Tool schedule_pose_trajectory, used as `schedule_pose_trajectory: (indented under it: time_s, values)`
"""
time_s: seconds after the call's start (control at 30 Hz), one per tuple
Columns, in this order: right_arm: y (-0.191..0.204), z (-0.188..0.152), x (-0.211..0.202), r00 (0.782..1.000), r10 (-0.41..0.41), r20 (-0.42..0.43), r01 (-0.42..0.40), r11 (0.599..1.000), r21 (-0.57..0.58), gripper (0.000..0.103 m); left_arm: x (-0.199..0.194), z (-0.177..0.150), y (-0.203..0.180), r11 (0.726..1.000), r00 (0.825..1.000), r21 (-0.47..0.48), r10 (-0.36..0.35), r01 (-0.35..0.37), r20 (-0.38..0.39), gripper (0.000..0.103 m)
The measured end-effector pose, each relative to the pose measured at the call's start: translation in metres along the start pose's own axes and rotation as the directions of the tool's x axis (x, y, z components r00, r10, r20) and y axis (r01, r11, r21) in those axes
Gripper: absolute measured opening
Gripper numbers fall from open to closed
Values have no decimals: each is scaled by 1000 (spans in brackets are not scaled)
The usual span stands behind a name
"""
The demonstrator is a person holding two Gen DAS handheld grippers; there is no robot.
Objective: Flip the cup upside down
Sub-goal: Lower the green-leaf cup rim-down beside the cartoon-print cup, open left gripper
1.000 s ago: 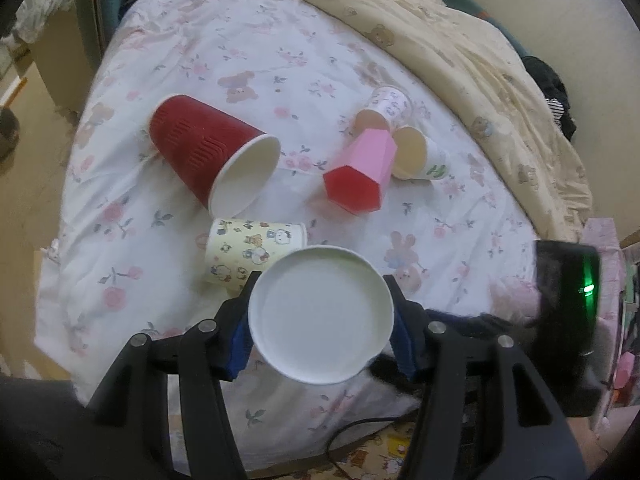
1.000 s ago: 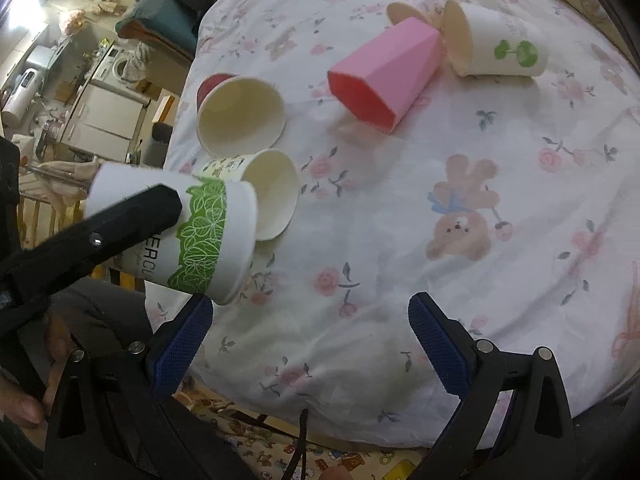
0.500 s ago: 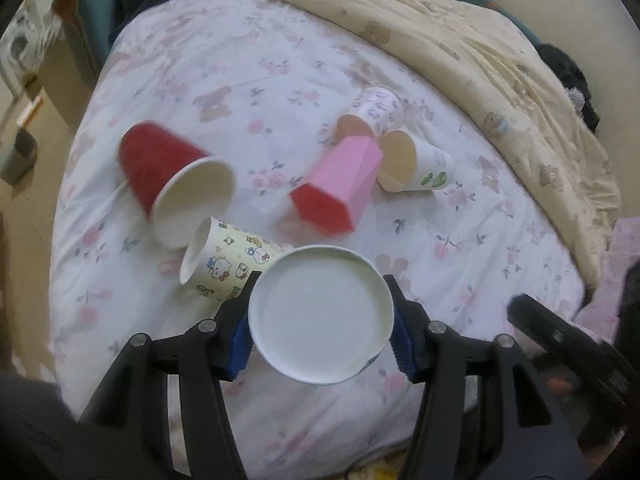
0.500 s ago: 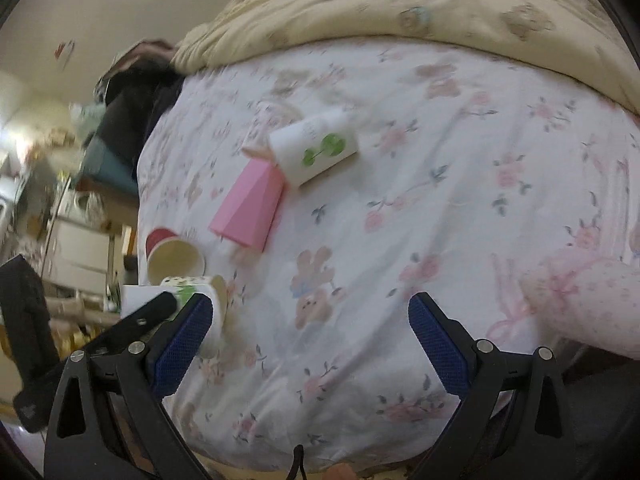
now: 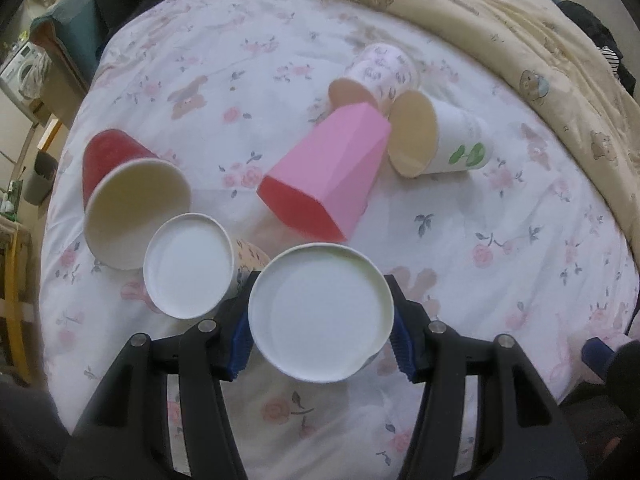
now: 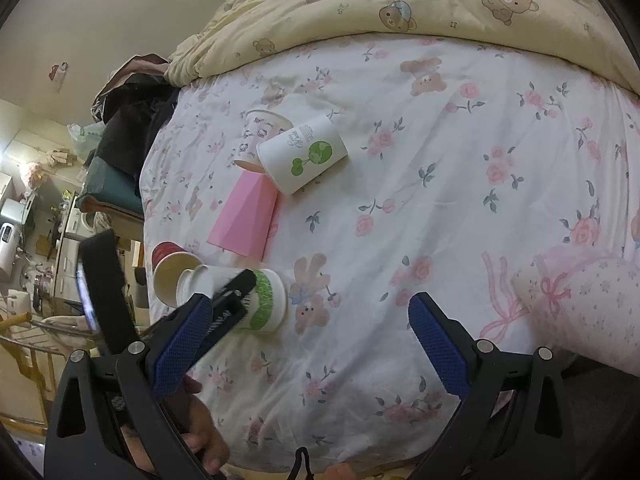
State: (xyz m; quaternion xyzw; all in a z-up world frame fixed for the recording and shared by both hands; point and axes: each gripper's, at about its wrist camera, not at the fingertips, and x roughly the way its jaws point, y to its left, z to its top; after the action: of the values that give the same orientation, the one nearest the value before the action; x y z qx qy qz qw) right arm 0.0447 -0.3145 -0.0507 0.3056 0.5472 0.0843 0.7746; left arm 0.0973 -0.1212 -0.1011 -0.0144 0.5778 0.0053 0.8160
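Both views: left fingers [image 5: 320, 346] clamped on cup [image 5: 320, 314], green band right-view-only; right fingers [image 6: 310, 346] wide, empty.

Right hand-held gripper [image 6: 316, 340] gapes — empty — above the bedsheet [image 6: 440, 184]

The white paper cup with a green leaf band [image 5: 320, 313] is turning only its round base toward the left wrist camera, hiding its own wall and mouth; whether its rim is meeting the floral bedsheet [image 5: 500, 240] cannot be told there. The left gripper [image 5: 320, 332] is covering part of that band in the right wrist view. A smaller upturned white-bottomed cup [image 5: 189, 266] is concealing most of a patterned paper cup [image 5: 252, 254] behind it. The pink faceted cup [image 5: 328, 176] is blocking part of the cartoon-printed cup [image 5: 378, 72]. The right gripper [image 6: 316, 350] is being cut off at the frame's bottom edge.
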Motion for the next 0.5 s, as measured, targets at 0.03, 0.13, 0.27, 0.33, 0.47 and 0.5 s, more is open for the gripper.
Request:
schedule_pose_trajectory:
  time_s: [0.03, 0.13, 0.27, 0.33, 0.47, 0.5]
  values:
    - [0, 0, 0, 1000, 4, -1, -4, 1000, 2, 101, 0, 0, -1, 1000, 1000, 3, 4, -4, 3, 54]
    - [1, 0, 1, 1000, 16, -10, -16, 1000, 7, 101, 2, 2, -3, 1000, 1000, 20, 12, -12, 7, 55]
    - [2, 0, 2, 1000, 20, -14, -20, 1000, 5, 101, 9, 3, -3, 1000, 999, 25, 1, 0, -38, 60]
    - [2, 0, 1, 1000, 20, -13, -20, 1000, 5, 101, 9, 2, -1, 1000, 999, 18, -2, 3, -47, 75]
    - [2, 1, 1, 1000, 16, -11, -16, 1000, 5, 101, 0, 4, 1, 1000, 1000, 18, -9, 9, -27, 80]
    - [2, 1, 2, 1000, 15, -10, -15, 1000, 5, 101, -5, 4, 2, 1000, 1000, 20, -17, 18, -26, 81]
